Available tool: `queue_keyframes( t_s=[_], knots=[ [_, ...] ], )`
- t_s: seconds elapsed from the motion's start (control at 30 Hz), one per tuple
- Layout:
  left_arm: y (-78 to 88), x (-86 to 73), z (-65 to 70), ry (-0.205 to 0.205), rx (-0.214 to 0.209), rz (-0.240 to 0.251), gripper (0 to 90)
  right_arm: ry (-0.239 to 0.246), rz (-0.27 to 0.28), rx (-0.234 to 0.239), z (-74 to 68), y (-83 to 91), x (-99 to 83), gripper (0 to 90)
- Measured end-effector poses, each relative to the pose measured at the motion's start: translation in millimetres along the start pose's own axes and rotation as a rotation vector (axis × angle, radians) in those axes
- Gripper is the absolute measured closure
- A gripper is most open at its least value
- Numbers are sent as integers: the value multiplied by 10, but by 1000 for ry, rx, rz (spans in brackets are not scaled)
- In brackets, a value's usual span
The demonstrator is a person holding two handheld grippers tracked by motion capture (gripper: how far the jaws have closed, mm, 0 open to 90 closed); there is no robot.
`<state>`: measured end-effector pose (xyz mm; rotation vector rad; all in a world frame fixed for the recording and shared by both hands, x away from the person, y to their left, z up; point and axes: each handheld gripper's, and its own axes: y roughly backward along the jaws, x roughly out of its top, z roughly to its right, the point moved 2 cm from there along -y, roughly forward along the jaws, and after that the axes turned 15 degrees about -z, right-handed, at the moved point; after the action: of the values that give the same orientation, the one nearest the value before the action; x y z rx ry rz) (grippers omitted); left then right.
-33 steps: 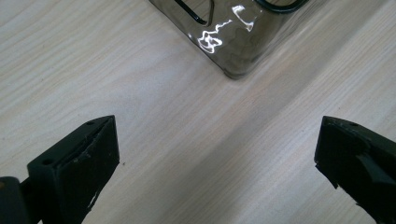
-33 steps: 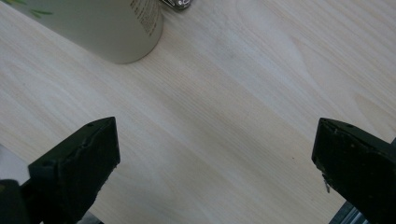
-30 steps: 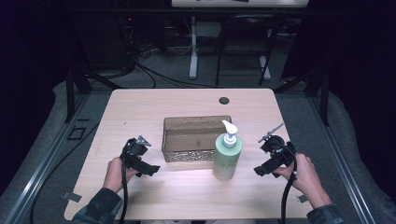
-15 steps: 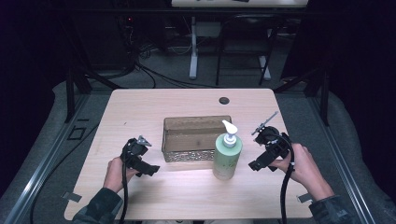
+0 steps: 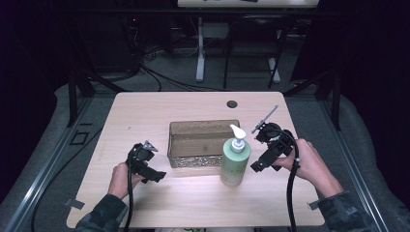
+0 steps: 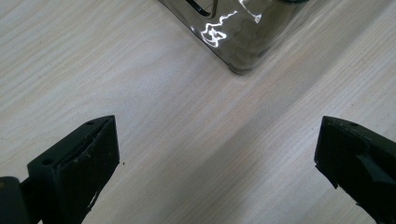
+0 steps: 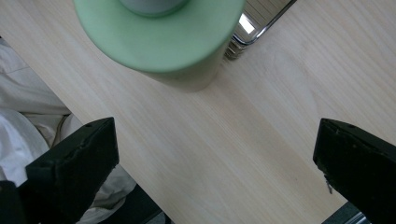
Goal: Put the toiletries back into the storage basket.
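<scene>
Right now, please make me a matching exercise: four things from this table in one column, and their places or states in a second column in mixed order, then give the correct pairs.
Things:
1. pale green pump bottle with a white nozzle
2. brown see-through rectangular basket
3. left gripper
4. right gripper

Places or states:
A. open, just right of the bottle
B. open, over bare wood left of the basket
C. standing upright at the basket's front right corner
D. in the middle of the wooden table, holding nothing

Pairs: 1-C, 2-D, 3-B, 4-A
</scene>
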<state>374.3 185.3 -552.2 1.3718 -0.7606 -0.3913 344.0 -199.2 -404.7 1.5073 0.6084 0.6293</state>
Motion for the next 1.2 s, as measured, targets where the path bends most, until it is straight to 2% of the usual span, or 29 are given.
queue_keyframes(
  t_s=[0.17,0.37,0.57,0.7,0.8,0.9,1.0,1.07,1.13,1.17,1.2],
  knots=[
    [-2,13,3,-3,1,-2,1,13,3,1,-28,114,71,0],
    [1,21,12,-5,5,1,1,45,-4,-19,-72,243,190,0],
    [18,19,15,-7,13,7,1,57,-8,-22,-114,310,299,0],
    [13,26,17,-7,10,0,1,76,-12,-45,-168,350,435,3],
    [12,30,17,-7,11,2,1,94,13,-56,-215,396,518,55],
    [10,38,20,-7,13,4,1,111,9,-64,-257,428,592,126],
    [9,42,25,-12,9,2,1,113,1,-67,-270,445,632,152],
    [5,38,22,-12,10,-1,1,118,-17,-68,-282,464,683,271],
    [5,36,19,-9,10,-1,1,119,-20,-64,-282,471,698,293],
    [7,35,15,-10,11,-1,2,118,-29,-70,-282,480,728,360],
    [7,35,15,-10,11,-1,1,118,-29,-70,-282,480,728,360]
  ],
)
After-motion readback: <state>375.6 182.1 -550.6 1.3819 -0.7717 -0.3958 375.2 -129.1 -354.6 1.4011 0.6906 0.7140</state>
